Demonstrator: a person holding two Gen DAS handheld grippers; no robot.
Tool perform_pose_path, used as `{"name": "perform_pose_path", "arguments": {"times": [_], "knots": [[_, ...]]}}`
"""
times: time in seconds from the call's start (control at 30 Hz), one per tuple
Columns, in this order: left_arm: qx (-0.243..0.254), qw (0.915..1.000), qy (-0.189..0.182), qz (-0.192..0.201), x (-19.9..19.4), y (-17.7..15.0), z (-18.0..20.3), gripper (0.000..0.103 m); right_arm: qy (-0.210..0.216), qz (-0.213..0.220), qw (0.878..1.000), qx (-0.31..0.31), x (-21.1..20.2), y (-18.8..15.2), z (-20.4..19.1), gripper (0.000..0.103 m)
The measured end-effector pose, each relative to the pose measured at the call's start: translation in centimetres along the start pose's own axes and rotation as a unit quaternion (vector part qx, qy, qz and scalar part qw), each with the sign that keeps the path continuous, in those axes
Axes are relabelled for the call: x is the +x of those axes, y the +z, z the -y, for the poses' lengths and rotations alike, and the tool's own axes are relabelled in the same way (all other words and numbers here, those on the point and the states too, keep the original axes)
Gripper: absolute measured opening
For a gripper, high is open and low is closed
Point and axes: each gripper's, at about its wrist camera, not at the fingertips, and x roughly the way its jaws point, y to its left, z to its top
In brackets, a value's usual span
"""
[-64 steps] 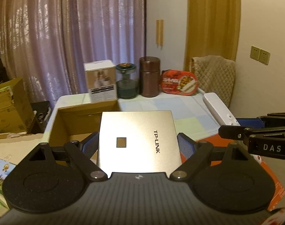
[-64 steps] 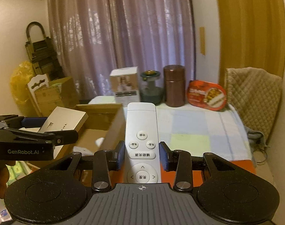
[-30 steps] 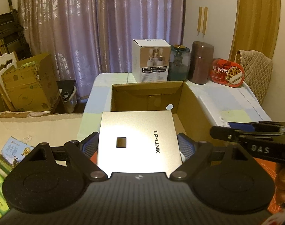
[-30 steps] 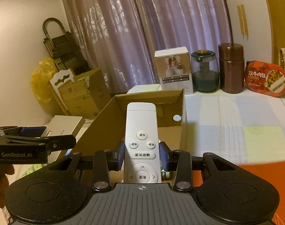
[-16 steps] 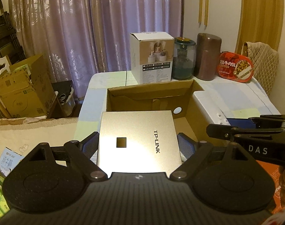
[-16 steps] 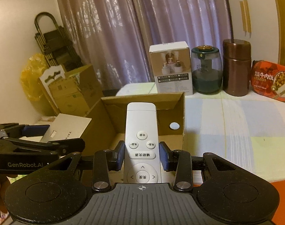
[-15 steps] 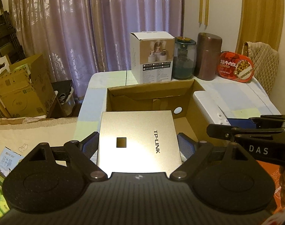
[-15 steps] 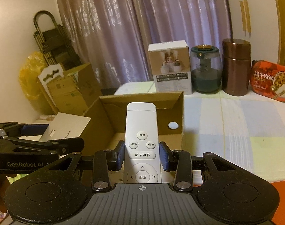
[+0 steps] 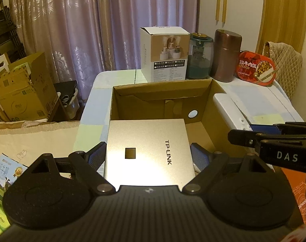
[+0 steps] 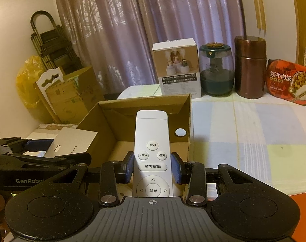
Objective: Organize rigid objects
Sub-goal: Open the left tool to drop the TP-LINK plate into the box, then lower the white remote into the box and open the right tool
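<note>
My left gripper [image 9: 147, 155] is shut on a flat gold TP-LINK box [image 9: 146, 151], held level over the near edge of an open cardboard box [image 9: 161, 89]. The blue pads press both sides of the gold box. My right gripper [image 10: 152, 166] is shut on a white remote control [image 10: 151, 141], buttons facing up, its far end over the same cardboard box [image 10: 144, 102]. In the left wrist view the remote [image 9: 231, 111] and the right gripper [image 9: 273, 139] show beside the carton's right wall. The right wrist view has the left gripper [image 10: 30, 151] and gold box [image 10: 72, 141] at the left.
Behind the carton stand a white product box [image 9: 165, 54], a green glass jar [image 9: 200, 56], a brown canister [image 9: 226, 55] and a red food tin [image 9: 255, 68] on a pastel checked cloth [image 10: 253, 137]. More cartons [image 9: 20, 88] sit on the floor at left.
Both grippers have moved forward and down toward the open carton, which now looks larger and nearer in both views. The gold box and the remote stay gripped as before.
</note>
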Motion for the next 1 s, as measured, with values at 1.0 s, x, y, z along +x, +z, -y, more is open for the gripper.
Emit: {"name": "perform_pose_path", "arguments": {"times": [1.0], "knots": [[-0.008,0.9998,0.012,0.017,-0.9,0.0,-0.7,0.086,0.01,-0.002,1.0,0.006,-0.1,-0.2,-0.1,0.035]]}}
